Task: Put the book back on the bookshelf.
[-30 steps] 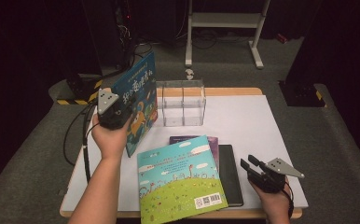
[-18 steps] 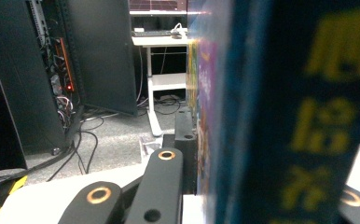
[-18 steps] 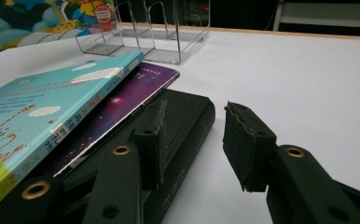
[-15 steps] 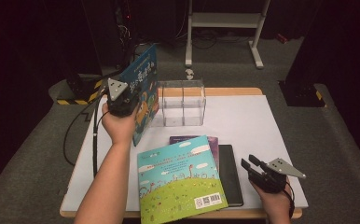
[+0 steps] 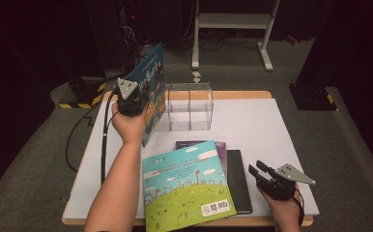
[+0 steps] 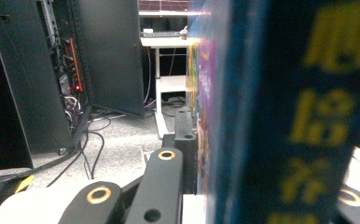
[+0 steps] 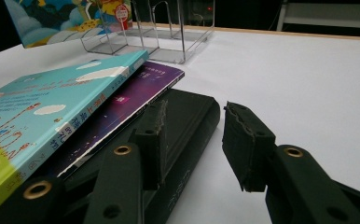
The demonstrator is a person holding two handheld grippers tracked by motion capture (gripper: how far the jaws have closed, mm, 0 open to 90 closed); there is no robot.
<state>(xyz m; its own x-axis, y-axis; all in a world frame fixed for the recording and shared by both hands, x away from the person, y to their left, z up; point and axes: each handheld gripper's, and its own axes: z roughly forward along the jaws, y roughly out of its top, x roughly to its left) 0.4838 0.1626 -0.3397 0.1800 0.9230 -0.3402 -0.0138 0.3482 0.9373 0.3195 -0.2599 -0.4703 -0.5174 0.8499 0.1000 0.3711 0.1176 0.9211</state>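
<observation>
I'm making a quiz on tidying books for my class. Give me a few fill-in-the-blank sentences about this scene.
1. The left gripper holds a blue picture book standing ____.
2. The clear book rack holds ____ books.
3. The right gripper has its jaws ____.
4. The stack's bottom book is ____ in colour.

Missing words: upright; no; open; black

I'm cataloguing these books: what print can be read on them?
Upright blue book held in the left tongs: yellow characters, too blurred to read.
Green-and-sky-blue book: cover title, spine print, barcode and QR code, too small.
Purple book: too small.
Black book: faint, unreadable.
</observation>
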